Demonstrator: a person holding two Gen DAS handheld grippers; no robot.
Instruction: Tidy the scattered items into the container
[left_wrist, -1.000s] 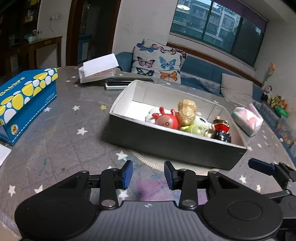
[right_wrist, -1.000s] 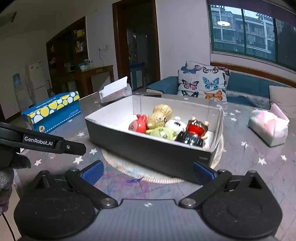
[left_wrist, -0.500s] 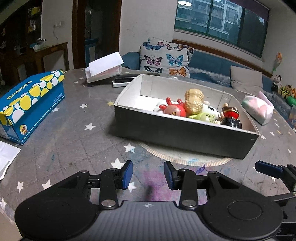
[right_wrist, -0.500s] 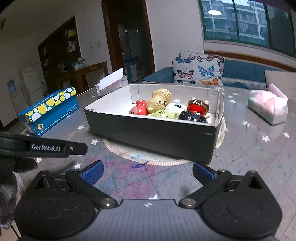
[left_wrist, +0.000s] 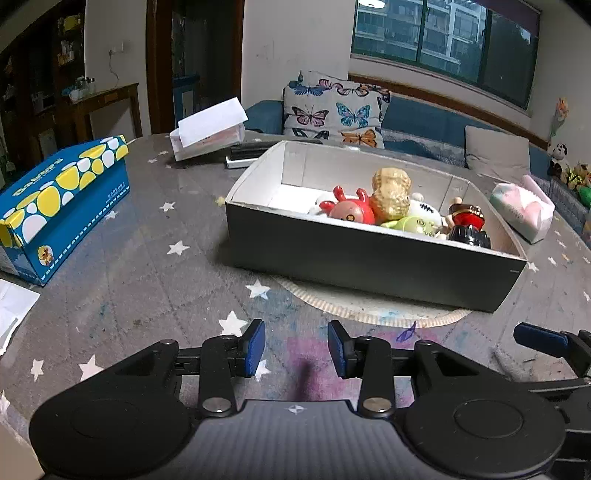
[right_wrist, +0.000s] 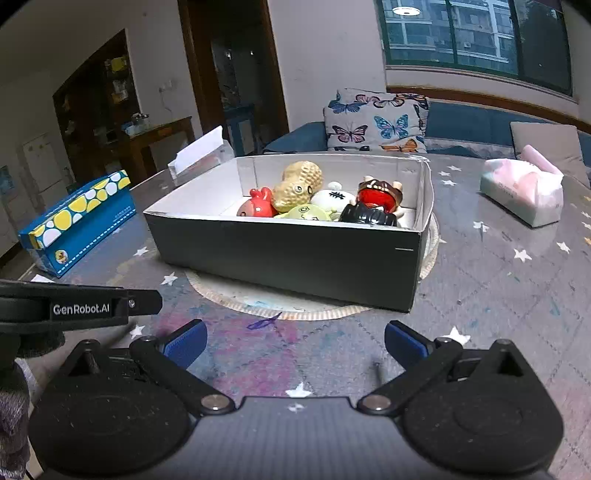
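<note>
Both our grippers hover empty above the table (left_wrist: 140, 266), facing the box (left_wrist: 369, 258) of toys.
Our left gripper (left_wrist: 296, 349) is parted, nothing between its pads; our right gripper (right_wrist: 295, 343) gapes wider, also released; the toys (right_wrist: 317, 201) sit bunched inside the box, towards its right end.

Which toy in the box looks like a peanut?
The tan peanut toy, bumpy-shelled with eyes, leaning between the red crab-like toy and the white toy inside the box.

Dim indoor light, ceiling lamp (right_wrist: 403, 11) mirrored in window, sharp focus, fisheye-bent edges, dark corners
</note>
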